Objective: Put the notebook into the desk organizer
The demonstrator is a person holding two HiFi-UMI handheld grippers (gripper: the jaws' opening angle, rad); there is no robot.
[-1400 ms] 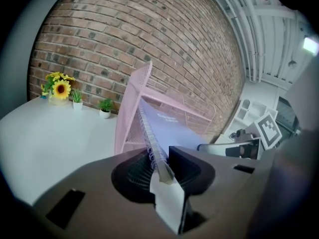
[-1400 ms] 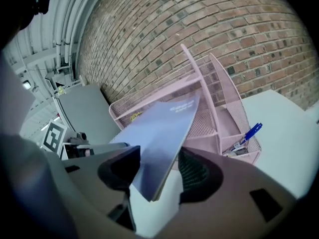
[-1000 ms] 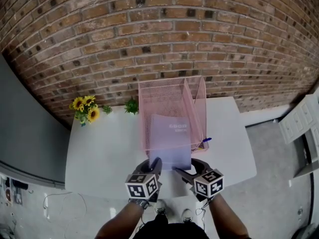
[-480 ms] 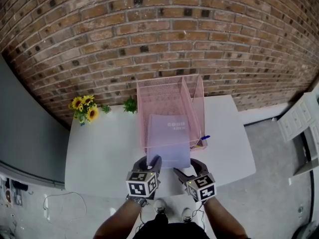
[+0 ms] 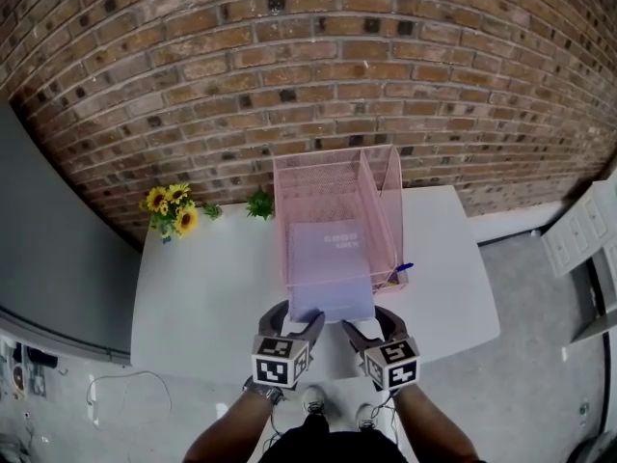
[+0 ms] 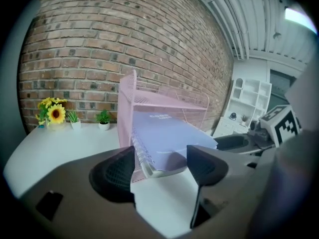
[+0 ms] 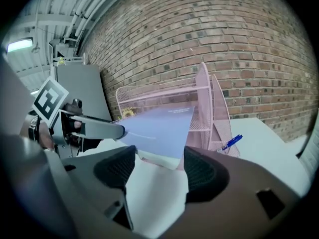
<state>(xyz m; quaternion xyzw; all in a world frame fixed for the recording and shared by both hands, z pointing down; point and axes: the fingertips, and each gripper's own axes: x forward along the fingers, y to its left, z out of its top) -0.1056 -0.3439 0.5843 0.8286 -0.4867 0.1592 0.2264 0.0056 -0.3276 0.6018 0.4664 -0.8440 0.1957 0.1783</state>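
Grippers side by side, pitched down. I see left gripper (image 5: pixel 295 320) jaws just opened wide, notebook (image 5: pixel 331 263) corner between them, unpinched. Right gripper (image 5: pixel 371 324) jaws spread, narrowing slightly, notebook edge just ahead, untouched. Notebook leans in desk organizer (image 5: pixel 389 196) ahead.

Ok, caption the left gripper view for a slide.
Left gripper: jaws just opened, notebook corner loose between them, far end in pink organizer.

Open table (image 5: pixel 207 297) flanks the pink mesh organizer (image 5: pixel 318 193) left and right; notebook (image 5: pixel 331 270) juts from its front, sunflowers (image 5: pixel 172 208) and plant (image 5: pixel 258 204) back-left, pen (image 5: pixel 401 270) at right, brick wall (image 5: pixel 289 66) behind.
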